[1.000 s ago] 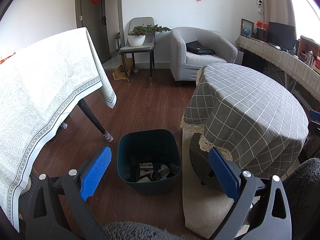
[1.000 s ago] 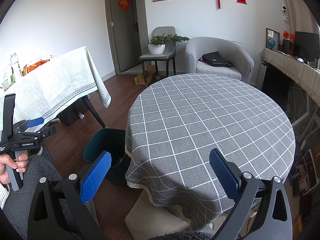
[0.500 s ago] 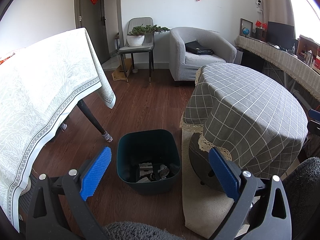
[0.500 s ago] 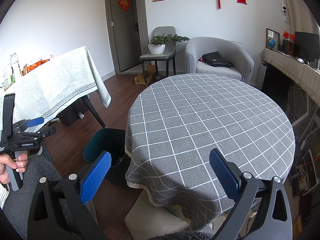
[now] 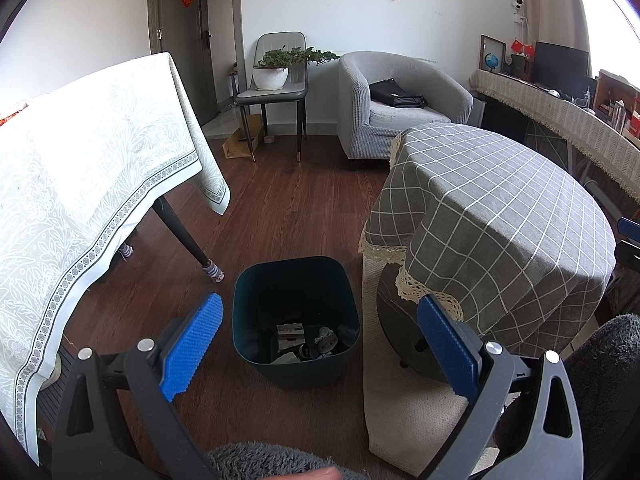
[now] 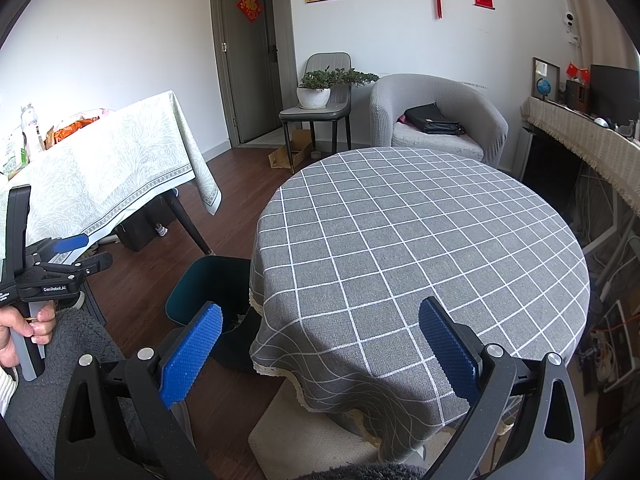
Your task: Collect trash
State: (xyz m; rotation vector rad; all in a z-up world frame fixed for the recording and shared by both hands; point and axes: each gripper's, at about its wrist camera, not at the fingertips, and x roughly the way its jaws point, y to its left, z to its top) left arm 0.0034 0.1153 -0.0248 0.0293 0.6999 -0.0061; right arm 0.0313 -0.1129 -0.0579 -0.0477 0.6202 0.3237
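The left gripper [image 5: 318, 344] is held with its blue pads spread wide and nothing between them, pointed down at the dark teal bin [image 5: 296, 364] on the wooden floor [image 5: 280, 208]. Scraps of trash [image 5: 304, 340] (paper and crumpled bits, too small to tell apart) are seen lying at the bottom of the bin. The bin is set just beside the round table [image 5: 500, 220], which is draped in a grey checked cloth. The right gripper [image 6: 320, 348] is likewise spread wide and empty, held over the near edge of that table. A hand [image 6: 20, 332] is seen at the left, wrapped around the left gripper's handle. Farther off, an armchair [image 6: 436, 116] is placed by the wall.
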